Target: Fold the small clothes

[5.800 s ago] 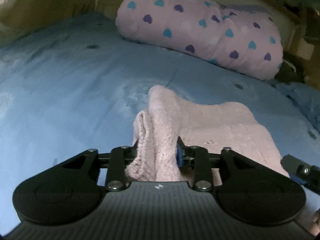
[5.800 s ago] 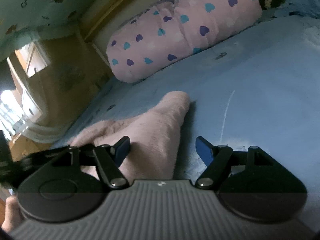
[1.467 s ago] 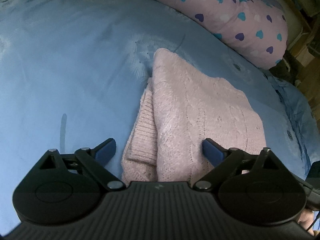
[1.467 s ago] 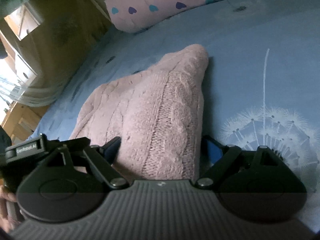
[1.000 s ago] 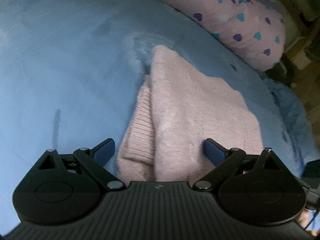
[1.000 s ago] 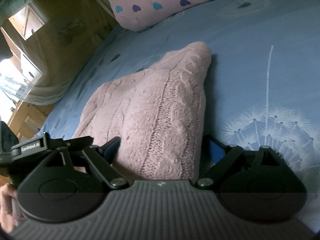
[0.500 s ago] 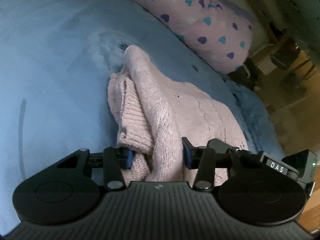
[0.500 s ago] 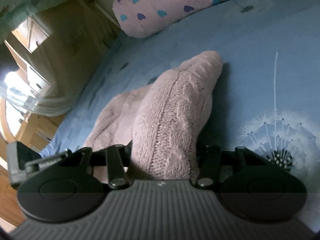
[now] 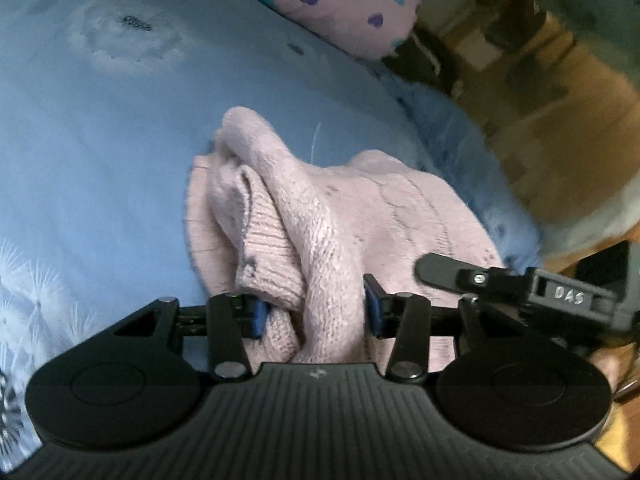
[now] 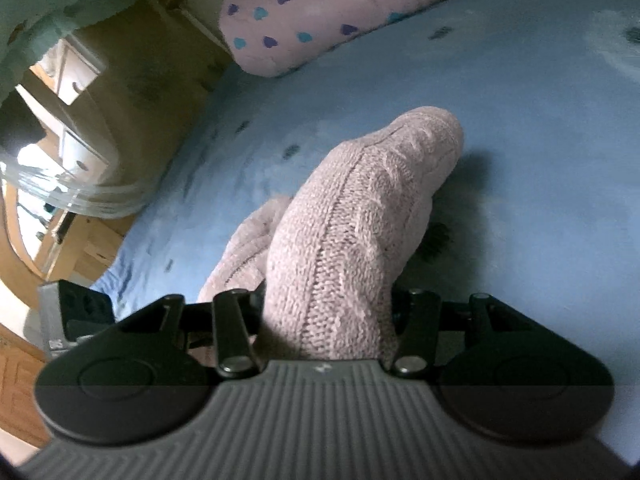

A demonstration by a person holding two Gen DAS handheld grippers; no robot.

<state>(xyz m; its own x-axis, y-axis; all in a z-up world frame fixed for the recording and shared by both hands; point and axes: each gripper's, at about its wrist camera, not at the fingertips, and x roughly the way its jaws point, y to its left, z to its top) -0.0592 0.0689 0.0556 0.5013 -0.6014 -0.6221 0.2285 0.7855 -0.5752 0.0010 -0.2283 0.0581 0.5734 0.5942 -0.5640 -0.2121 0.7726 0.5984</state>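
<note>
pink knitted sweater (image 9: 340,216) is bunched and lifted at its near edge off the blue bed sheet (image 9: 100,152), while its far end rests on the sheet. a second ago it lay flat and folded with both tools wide apart around it; now i see my left tool (image 9: 314,314) clamped on a thick wad of the knit, its blue pads (image 9: 259,318) pressing in from both sides, the jaws having just been closing onto the cloth. my right tool (image 10: 328,312) has done the same on the other corner, jaws closed in on a rounded hump of sweater (image 10: 360,220) that rises ahead of it. in the left view the right tool's black body (image 9: 520,280) now shows just beside mine. heart-print pillow (image 10: 320,12) lies well beyond on the bed.
</note>
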